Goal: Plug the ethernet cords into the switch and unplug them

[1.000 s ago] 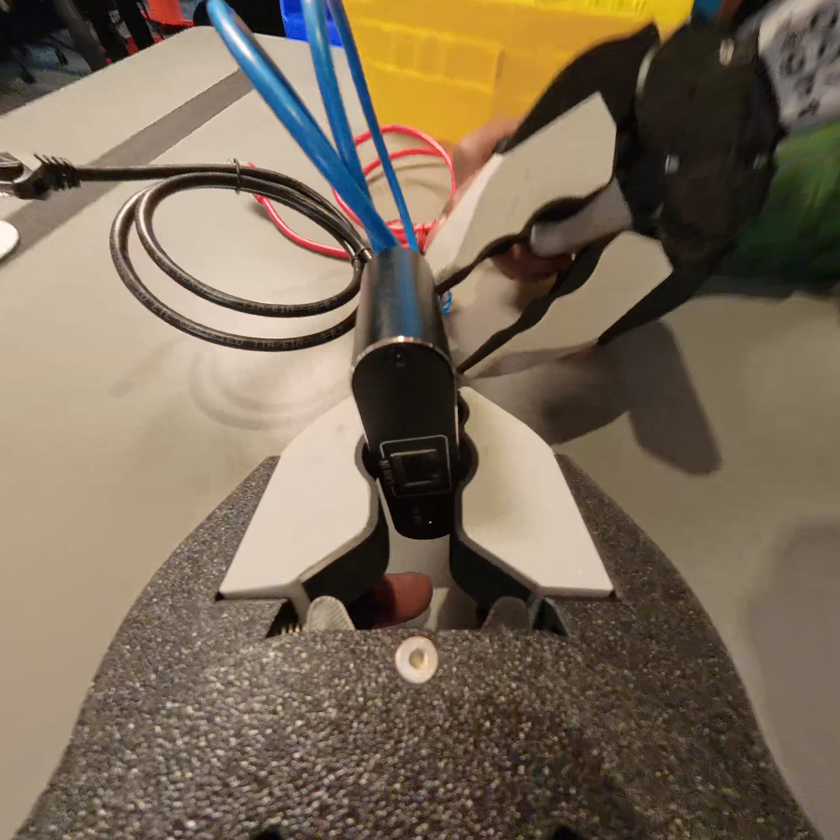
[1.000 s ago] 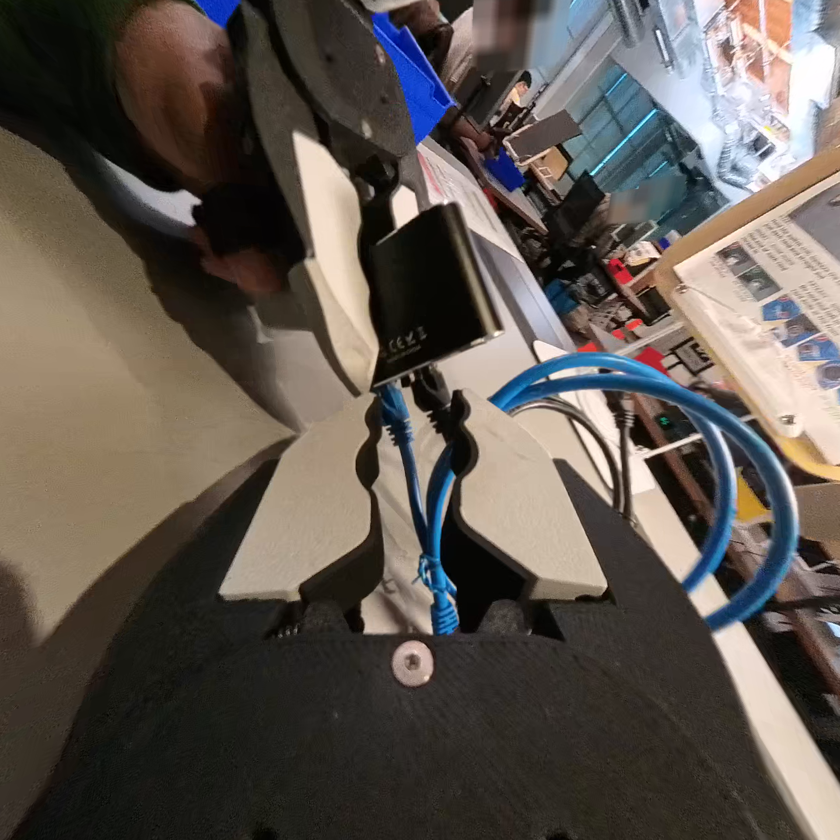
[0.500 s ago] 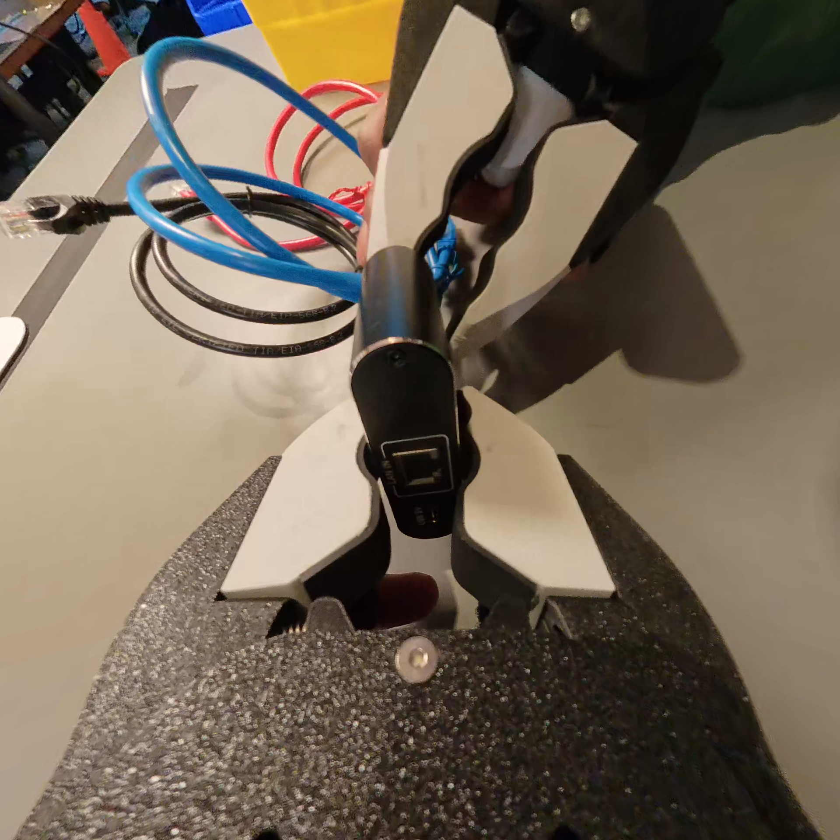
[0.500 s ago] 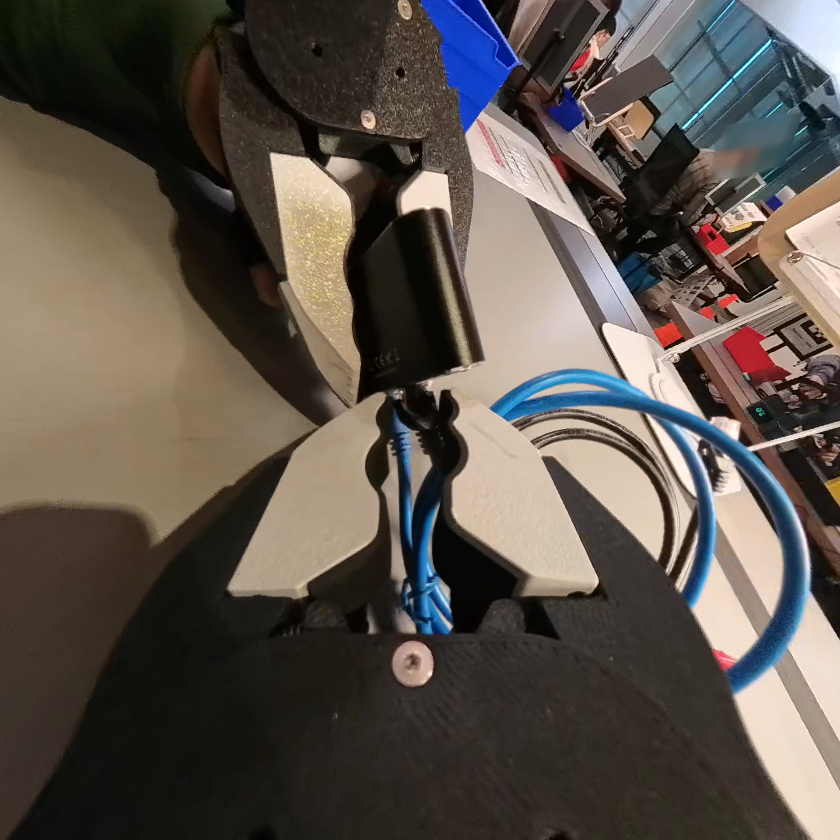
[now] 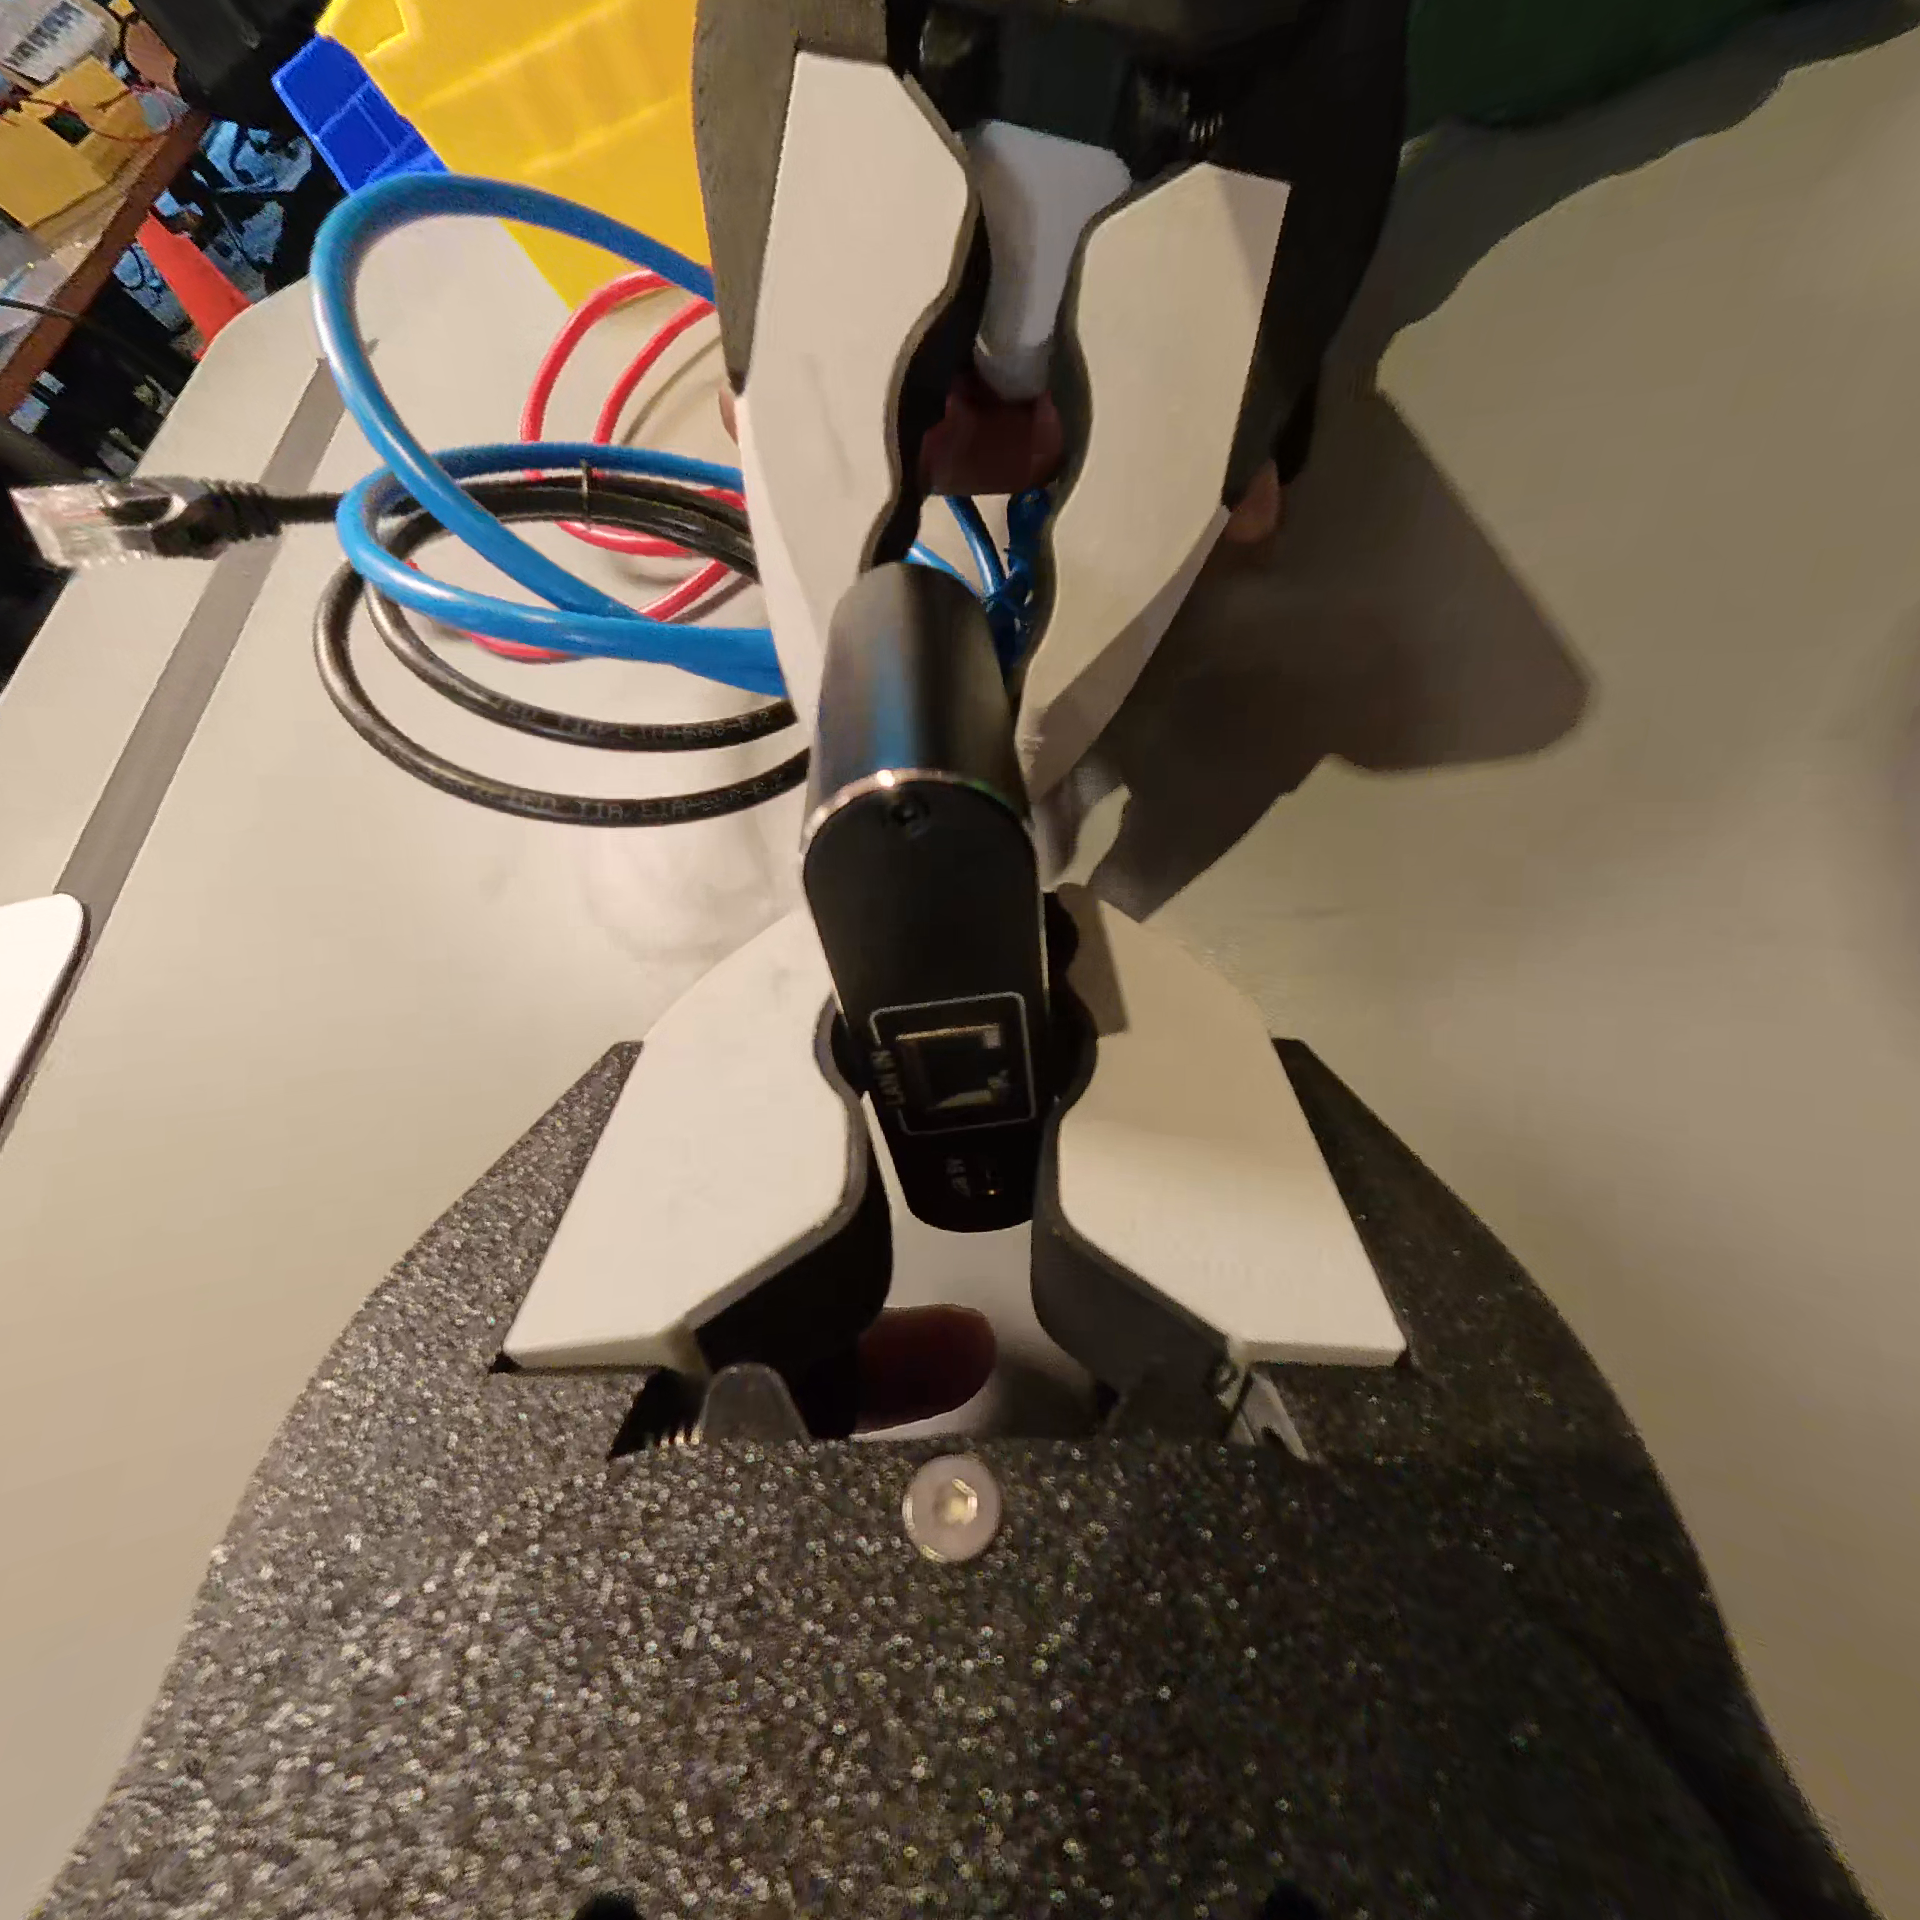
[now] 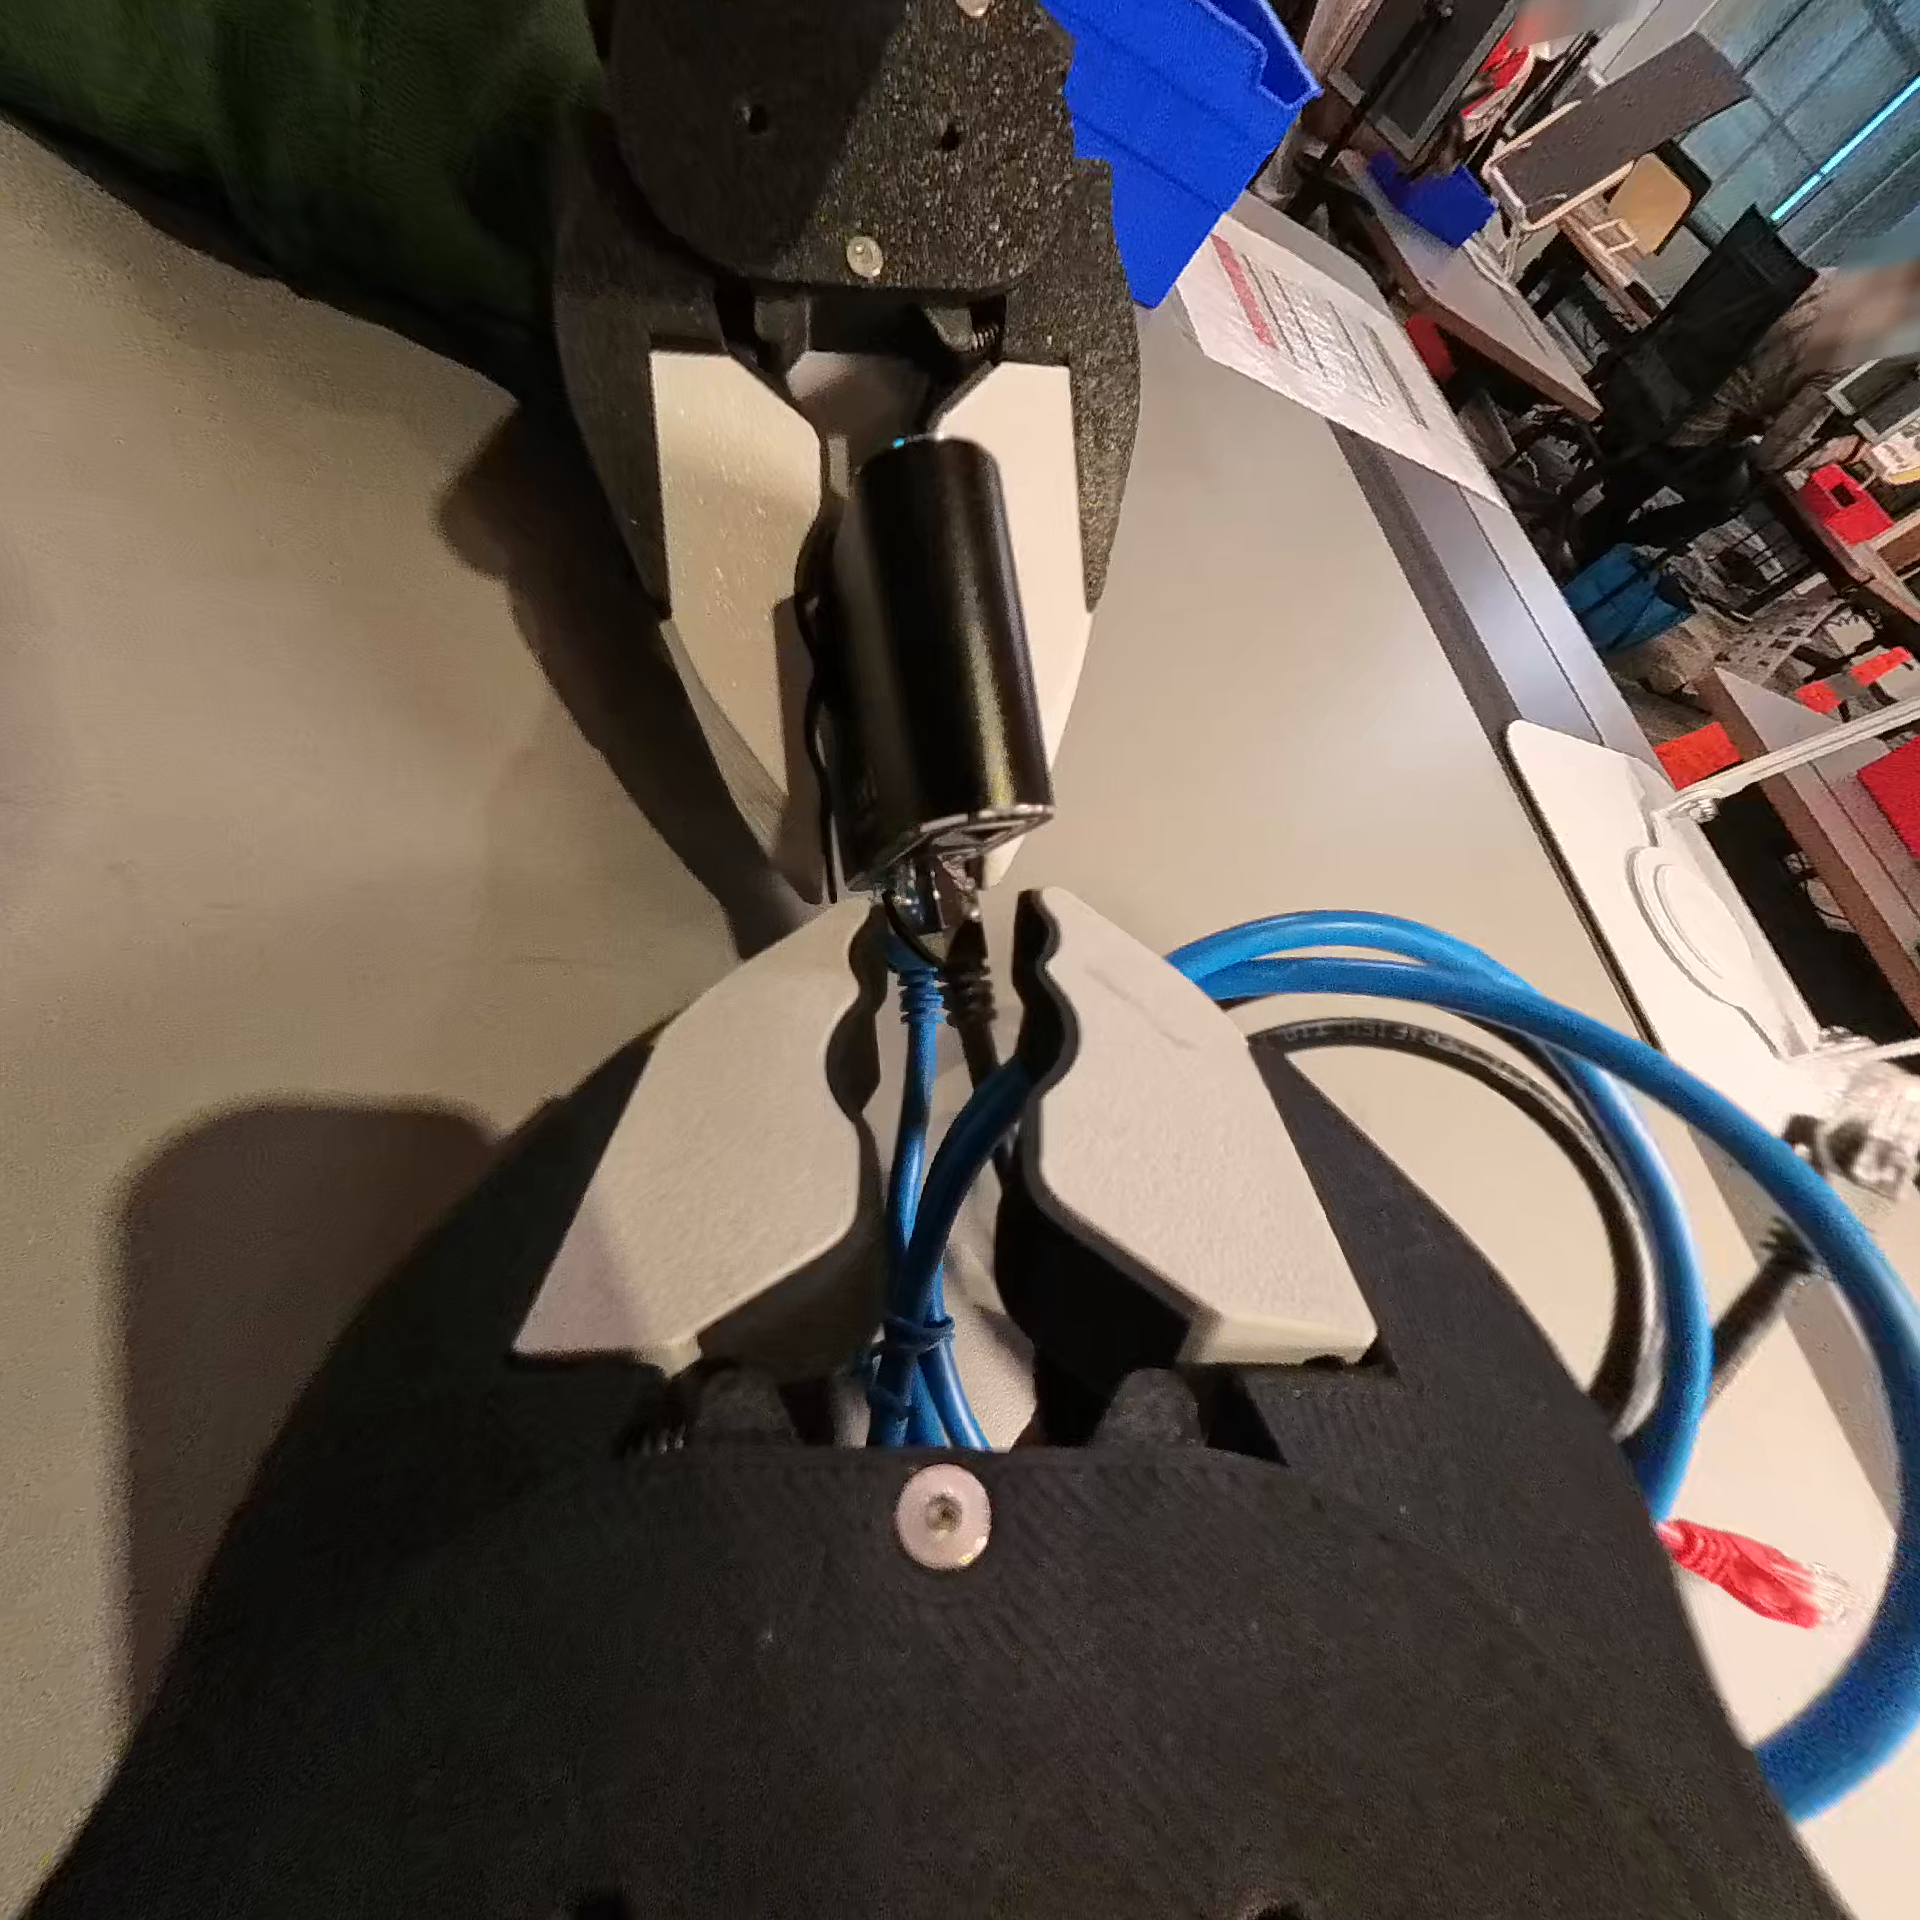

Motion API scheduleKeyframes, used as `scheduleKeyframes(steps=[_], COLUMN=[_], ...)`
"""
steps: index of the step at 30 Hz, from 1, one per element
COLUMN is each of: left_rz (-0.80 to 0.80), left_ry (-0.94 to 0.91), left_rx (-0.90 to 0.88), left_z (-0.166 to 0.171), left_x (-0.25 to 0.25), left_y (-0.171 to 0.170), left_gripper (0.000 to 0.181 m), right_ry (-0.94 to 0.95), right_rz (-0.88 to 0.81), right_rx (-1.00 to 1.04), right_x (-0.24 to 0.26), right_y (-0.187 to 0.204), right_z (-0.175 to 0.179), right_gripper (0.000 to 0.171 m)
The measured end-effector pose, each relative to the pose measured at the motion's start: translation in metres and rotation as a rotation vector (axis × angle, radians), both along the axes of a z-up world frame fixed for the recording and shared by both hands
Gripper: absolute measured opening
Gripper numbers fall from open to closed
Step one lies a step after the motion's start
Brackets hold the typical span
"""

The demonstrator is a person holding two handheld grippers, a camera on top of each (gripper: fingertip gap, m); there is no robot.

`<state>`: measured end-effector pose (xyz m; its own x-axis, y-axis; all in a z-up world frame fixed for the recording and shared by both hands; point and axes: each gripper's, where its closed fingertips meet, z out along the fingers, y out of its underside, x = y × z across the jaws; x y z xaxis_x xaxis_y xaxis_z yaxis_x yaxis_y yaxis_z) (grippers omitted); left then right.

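Above the grey table (image 5: 312, 987), mid-air, the two tools meet nose to nose. Left gripper (image 5: 951, 1049) is clamped narrow on the near end of the black switch (image 5: 920, 831), an empty port facing back toward its camera; held this way the far end points out to the other tool and the body is braced against push or pull. Right gripper (image 6: 940, 997), in its own view, stands narrow around the boots of a blue cord (image 6: 914, 1049) and a black cord (image 6: 971, 1008), both seated at the switch's far end; whether the pads truly pinch either boot I cannot tell. Gripping close to the plugs looks meant to keep force in line with the ports. Slack loops of blue and black lie on the table to the left, over a red cord (image 5: 582, 343). Black cord's free plug (image 5: 78, 514) lies far left, unconnected. Judgement: mid plug-or-unplug step; which one is unclear.
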<state>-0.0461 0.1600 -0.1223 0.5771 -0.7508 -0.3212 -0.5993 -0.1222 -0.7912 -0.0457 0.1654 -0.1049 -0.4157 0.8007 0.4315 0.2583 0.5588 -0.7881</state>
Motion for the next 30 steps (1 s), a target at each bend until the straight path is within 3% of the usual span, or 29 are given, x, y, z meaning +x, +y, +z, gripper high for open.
scheduleKeyframes(steps=[5,9,19,26,30], left_rz=[0.016,0.039,0.064,0.039,0.008], left_ry=[0.027,0.027,-0.084,-0.008,0.072], left_rx=[0.030,0.097,-0.144,-0.007,0.105], left_z=[-0.001,0.005,-0.003,0.000,0.000], left_x=[-0.001,-0.003,-0.002,0.005,0.005], left_y=[0.002,0.005,-0.001,0.001,0.002], left_gripper=[0.031,0.049,0.045,0.035,0.034], right_ry=[-0.017,-0.061,-0.062,-0.114,-0.125], right_rz=[0.010,-0.009,0.004,-0.017,0.001], right_rx=[0.017,0.060,0.094,0.052,-0.056], right_x=[0.002,0.004,0.006,0.008,0.010], right_y=[-0.001,0.006,0.006,0.009,0.007], right_z=[-0.002,-0.011,-0.012,-0.016,-0.011], right_gripper=[0.018,0.017,0.012,0.022,0.017])
